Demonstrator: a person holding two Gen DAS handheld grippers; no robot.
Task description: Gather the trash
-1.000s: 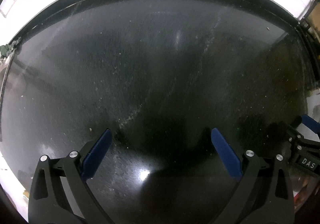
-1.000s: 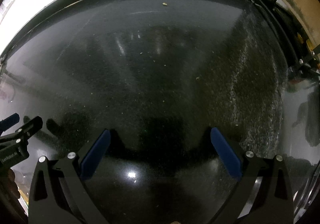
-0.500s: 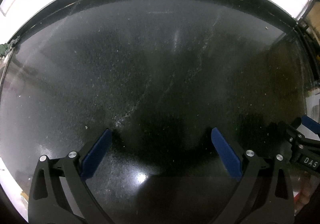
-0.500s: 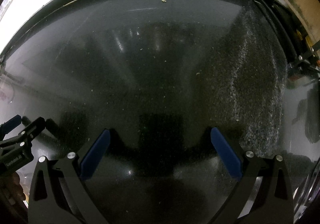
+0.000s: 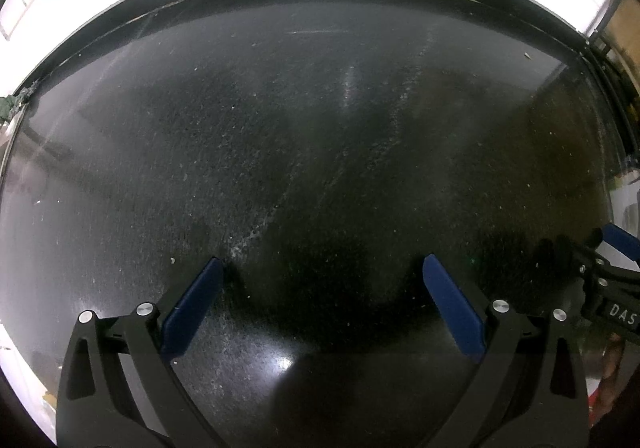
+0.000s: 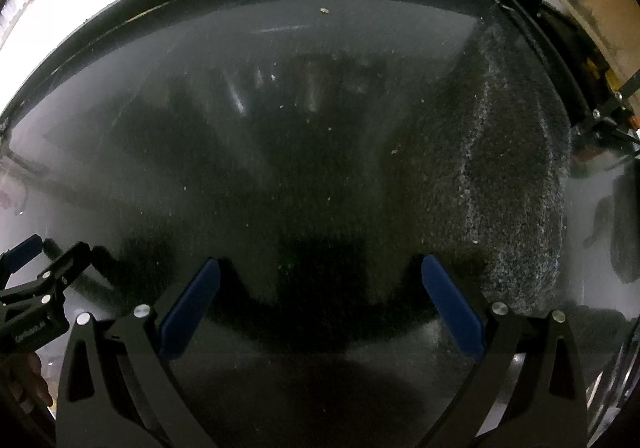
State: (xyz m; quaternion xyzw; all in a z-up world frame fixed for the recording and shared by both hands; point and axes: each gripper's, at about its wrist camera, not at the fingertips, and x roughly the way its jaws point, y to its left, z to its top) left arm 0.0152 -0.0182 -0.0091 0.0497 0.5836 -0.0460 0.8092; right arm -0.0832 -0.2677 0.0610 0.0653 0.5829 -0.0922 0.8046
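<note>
The left tool [image 5: 322, 268] hangs over a dark, glossy bench [image 5: 320, 107] with its blue-padded fingers [image 5: 192, 304] spread wide and nothing between them. The right tool [image 6: 320, 268] is likewise wide and empty above the same speckled black surface. From the left wrist view, the right tool shows at about 3 o'clock near the frame's edge; from the right wrist view, the left tool [image 6: 44, 256] shows at about 9 o'clock, well apart from the right one. No large piece of trash lies between either pair of fingers. What does show is small: a pale crumb [image 6: 324, 11] toward 12 o'clock in the right wrist view, close to the bench's far rim, another fleck [image 6: 393, 152] nearer 1 o'clock, and a tiny scrap [image 5: 527, 55] toward 2 o'clock in the left wrist view. Fine dust streaks [image 5: 256, 234] run diagonally just ahead of the left tool's left finger. A grainy, dusty band [image 6: 512, 175] covers the bench toward 3 o'clock of the right tool.
</note>
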